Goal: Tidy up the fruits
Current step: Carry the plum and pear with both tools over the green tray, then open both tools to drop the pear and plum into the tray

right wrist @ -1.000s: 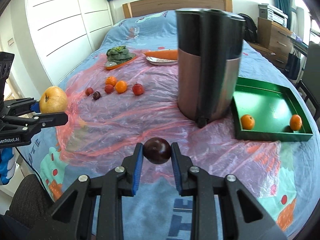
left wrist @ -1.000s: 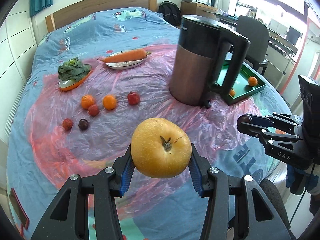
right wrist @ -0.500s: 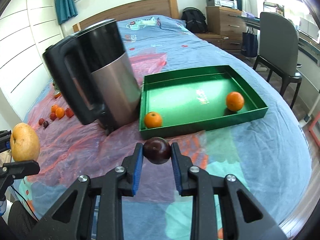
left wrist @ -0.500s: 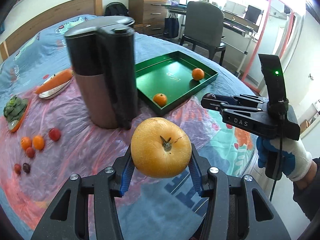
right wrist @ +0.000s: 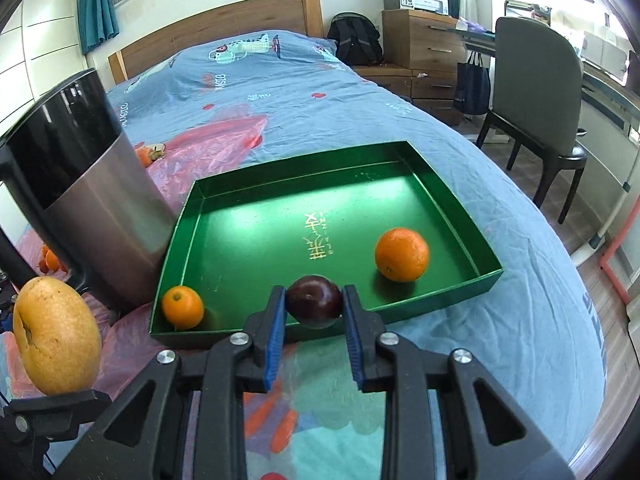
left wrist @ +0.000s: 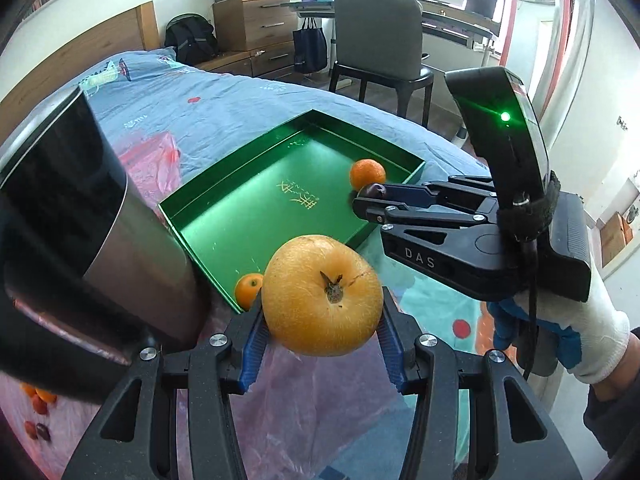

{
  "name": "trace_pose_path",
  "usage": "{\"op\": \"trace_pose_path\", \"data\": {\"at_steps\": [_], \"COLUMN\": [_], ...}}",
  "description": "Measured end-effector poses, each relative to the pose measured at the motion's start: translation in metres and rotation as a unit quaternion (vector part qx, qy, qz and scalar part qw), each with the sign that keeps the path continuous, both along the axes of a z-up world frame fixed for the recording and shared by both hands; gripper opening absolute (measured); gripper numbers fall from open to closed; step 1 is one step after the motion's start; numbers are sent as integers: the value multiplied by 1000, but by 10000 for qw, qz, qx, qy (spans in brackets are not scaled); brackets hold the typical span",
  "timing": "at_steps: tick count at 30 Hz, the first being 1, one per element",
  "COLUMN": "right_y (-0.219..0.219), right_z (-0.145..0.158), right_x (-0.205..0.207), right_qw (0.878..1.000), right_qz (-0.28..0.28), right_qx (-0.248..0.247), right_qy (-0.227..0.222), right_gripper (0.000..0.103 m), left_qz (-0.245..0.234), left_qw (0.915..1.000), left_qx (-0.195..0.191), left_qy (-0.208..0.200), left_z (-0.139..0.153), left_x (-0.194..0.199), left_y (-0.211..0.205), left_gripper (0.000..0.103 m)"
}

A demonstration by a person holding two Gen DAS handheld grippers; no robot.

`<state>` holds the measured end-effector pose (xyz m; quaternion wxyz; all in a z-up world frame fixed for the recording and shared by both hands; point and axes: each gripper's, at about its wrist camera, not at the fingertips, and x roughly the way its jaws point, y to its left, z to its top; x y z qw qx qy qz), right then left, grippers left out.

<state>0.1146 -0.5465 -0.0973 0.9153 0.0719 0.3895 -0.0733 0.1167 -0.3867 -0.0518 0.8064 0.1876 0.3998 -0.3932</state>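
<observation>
Take the tray (right wrist: 448, 204) on the bed (right wrist: 280, 92) as your landmark: the kettle (right wrist: 96, 216) stands just beside its left wall, one orange (right wrist: 183, 306) lies in its near-left corner, and another orange (right wrist: 401, 255) lies inside toward its near-right. Your right gripper (right wrist: 314, 309) holds the plum (right wrist: 314, 296) over the tray's near wall, and your left gripper (left wrist: 322, 334) holds the pear (left wrist: 323, 294) before the tray's near-left corner, right of the kettle. Behind the tray, past the bed, the chair (right wrist: 532, 96) stands to the right.
</observation>
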Motion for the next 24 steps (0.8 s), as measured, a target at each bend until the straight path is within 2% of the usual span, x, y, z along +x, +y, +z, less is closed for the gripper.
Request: {"op": "trace_pose_path", "data": {"at_steps": [9,18,24], "right_y": [-17,-19,-15], "right_z": [-27,-46,-50], "right_x": [32,45,48], "right_qw": [9991,9975,9966], "right_qz": [23,119,183], "right_qx": [-282,-507,-608], "right_qy": [310,472,532], "right_gripper": [1,1,2], "left_qz": [308,428,451], "left_qw": [9990,9968,9958], "left_qx": [328,626,683], "left_qy": [58,262,403], "left_z": [-37,-73,-84], "left_x": [51,71,76], "left_y": [-32,-41,-42], "left_gripper": [44,44,44]}}
